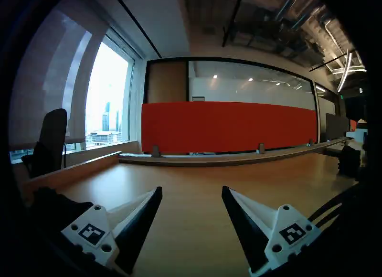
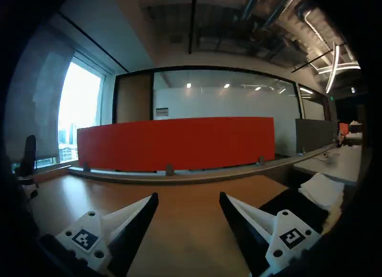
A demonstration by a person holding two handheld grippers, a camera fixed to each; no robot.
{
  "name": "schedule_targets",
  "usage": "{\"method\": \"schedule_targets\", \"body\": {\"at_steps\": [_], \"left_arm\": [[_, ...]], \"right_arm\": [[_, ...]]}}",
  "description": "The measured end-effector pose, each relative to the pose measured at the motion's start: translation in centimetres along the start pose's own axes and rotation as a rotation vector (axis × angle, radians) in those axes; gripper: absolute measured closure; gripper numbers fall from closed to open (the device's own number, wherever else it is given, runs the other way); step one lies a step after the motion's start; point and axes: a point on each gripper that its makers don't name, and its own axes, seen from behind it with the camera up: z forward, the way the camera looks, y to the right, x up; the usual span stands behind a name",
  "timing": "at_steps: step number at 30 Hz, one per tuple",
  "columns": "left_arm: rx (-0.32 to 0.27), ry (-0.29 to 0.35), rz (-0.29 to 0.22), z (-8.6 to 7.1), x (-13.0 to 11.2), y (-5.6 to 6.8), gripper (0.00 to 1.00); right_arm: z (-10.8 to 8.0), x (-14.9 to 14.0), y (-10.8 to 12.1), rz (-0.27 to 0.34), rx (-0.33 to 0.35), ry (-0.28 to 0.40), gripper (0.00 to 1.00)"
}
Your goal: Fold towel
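Note:
My left gripper [image 1: 192, 191] is open over a bare wooden table [image 1: 200, 181], with nothing between its white and black fingers. My right gripper [image 2: 188, 197] is likewise open above the same tabletop [image 2: 191, 205]. A folded white cloth [image 2: 325, 188], possibly the towel, lies on a dark surface at the right edge of the right gripper view, well off to the side of the right gripper. Neither gripper touches any cloth.
An orange-red divider panel [image 1: 228, 126] stands along the table's far edge, with a glass wall behind it. A black chair [image 1: 47, 143] sits by the window at the left. A dark object [image 1: 348, 160] rests at the table's right edge. A neighbouring grey desk [image 2: 339, 162] lies to the right.

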Motion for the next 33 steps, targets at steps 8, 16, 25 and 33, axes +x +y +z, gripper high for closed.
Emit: {"method": "schedule_targets", "body": {"at_steps": [8,16,25,33], "left_arm": [[0.0,0.0,0.0,0.1,0.0,0.0,0.08],[0.0,0.0,0.0,0.1,0.0,0.0,0.08],[0.0,0.0,0.0,0.1,0.0,0.0,0.08],[0.0,0.0,0.0,0.1,0.0,0.1,0.08]], "right_arm": [[0.1,-2.6,0.0,0.0,0.005,-0.018,0.01],[0.2,-4.5,0.2,0.013,-0.002,-0.034,0.01],[-0.1,-5.2,0.1,0.011,-0.005,-0.037,0.01],[-0.2,-5.3,-0.4,-0.016,-0.001,-0.028,0.01]]}}
